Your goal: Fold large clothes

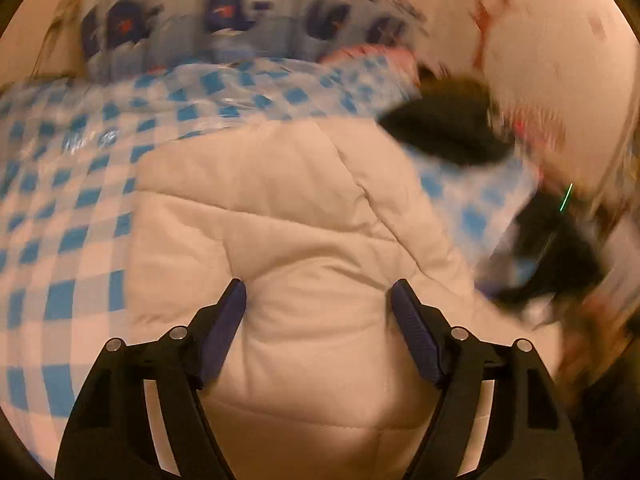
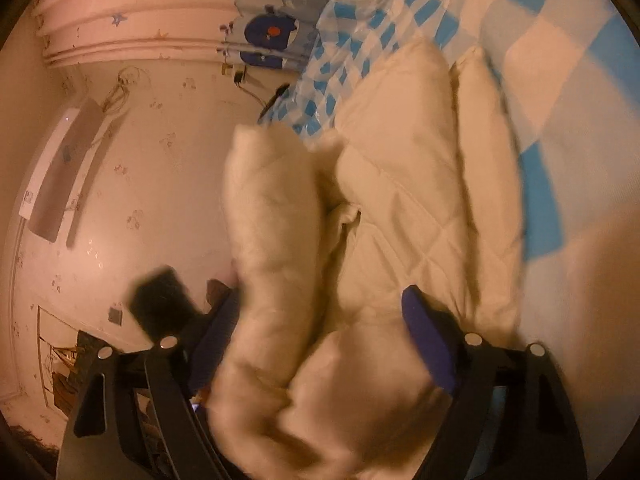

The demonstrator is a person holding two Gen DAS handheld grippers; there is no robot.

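Left gripper [image 1: 318,308] is spread wide, jaws apart, nothing pinched; both blue-padded fingers [image 1: 224,332] sit over the cream quilted jacket [image 1: 304,240]. In the left wrist view the jacket fills the centre and 6 o'clock area, lying on a blue-and-white checked bedsheet [image 1: 60,240] that runs from 9 o'clock up to 12 o'clock. A clear plastic cover [image 1: 224,92] lies over the sheet near 12 o'clock. Beyond it, a curtain with dark blue cartoon prints [image 1: 224,12] hangs at 12 o'clock. A blurred dark object [image 1: 444,124] sits at 2 o'clock, too smeared to name.

Right gripper [image 2: 320,320] also has its jaws spread; bunched jacket fabric sits between the fingers [image 2: 430,344] and covers most of the left one, but whether the pads touch it I cannot tell. In the right wrist view the jacket [image 2: 400,208] is piled in puffy folds from the centre to 6 o'clock, with a padded part [image 2: 272,216] raised at centre-left. Checked bedsheet [image 2: 560,100] runs 1 to 3 o'clock. A wall-mounted air conditioner [image 2: 60,176] sits at 9 o'clock on the patterned wall [image 2: 168,168].
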